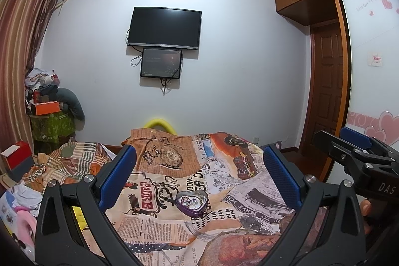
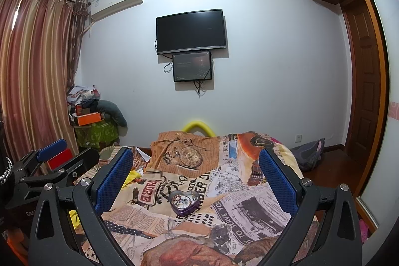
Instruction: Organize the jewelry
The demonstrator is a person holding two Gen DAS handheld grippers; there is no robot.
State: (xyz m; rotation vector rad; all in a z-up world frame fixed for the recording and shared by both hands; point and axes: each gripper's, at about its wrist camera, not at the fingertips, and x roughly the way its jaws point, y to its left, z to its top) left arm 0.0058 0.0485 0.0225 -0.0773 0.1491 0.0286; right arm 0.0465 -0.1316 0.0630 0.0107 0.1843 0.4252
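Here I held both grippers, left (image 1: 199, 171) and right (image 2: 197, 171), jaws spread wide and empty, above the heart-shaped tin (image 1: 191, 201) of jewelry on the bed (image 1: 154, 223).

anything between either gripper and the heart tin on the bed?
Nothing visible. The purple heart-shaped tin sits open on the printed bedspread, with only flat fabric between it and the left gripper or right gripper. Both are open and clear of it, the tin framed between their fingers.
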